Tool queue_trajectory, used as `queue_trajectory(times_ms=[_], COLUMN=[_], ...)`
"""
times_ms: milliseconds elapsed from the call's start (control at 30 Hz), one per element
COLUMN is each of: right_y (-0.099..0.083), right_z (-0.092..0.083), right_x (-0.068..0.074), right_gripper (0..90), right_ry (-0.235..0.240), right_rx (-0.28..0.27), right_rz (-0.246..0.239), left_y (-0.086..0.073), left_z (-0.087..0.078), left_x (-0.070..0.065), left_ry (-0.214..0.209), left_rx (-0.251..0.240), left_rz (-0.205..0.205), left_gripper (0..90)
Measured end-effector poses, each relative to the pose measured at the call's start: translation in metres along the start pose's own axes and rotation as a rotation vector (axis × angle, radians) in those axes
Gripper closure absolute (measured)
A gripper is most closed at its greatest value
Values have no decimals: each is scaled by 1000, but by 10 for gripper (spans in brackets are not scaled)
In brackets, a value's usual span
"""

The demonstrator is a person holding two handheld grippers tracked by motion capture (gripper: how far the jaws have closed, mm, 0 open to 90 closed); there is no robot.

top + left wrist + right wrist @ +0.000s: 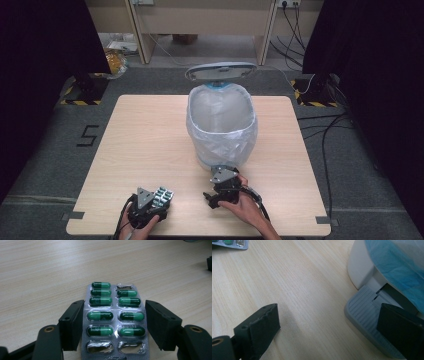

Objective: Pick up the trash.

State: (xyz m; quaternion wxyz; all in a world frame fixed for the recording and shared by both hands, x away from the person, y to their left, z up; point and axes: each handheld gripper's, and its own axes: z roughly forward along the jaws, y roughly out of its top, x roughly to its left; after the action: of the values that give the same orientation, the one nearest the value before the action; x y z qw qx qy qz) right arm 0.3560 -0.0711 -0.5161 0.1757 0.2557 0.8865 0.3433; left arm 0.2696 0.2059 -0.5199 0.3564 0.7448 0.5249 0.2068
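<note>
With the lidded bin [221, 125] standing open mid-desk [145, 145], I lift the pill pack toward it.
My left tongs [113, 322] clamp the blister pack [113, 315] by its edges at the near desk edge; right tongs [332, 327] gape apart, one jaw over the bin's pedal [364, 312]: keep the pack level.
</note>
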Motion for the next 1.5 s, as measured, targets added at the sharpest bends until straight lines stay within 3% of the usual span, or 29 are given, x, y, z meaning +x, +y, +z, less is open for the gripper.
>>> queue_trajectory(times_ms=[467,800,1100,1267,1400,1500], right_y=[0,0,0,0,-1,-1], right_z=[0,0,0,0,0,0], right_x=[0,0,-1,-1,-1,-1], right_gripper=[45,45,44,45,45,44], right_ry=[2,4,6,7,7,8], right_rx=[1,0,0,-1,-1,0], right_rz=[2,0,-4,-5,-8,-8], left_y=[21,43,60,76,89,97], left_z=[-2,0,-4,-8,-9,-7], left_x=[21,35,45,48,51,52], left_ry=[-59,-71,-91,-77,-103,-96], left_rx=[-39,-68,-99,-119,-141,-144], left_rz=[-43,-54,-90,-69,-75,-68], left_gripper=[339,339,339,339,339,339])
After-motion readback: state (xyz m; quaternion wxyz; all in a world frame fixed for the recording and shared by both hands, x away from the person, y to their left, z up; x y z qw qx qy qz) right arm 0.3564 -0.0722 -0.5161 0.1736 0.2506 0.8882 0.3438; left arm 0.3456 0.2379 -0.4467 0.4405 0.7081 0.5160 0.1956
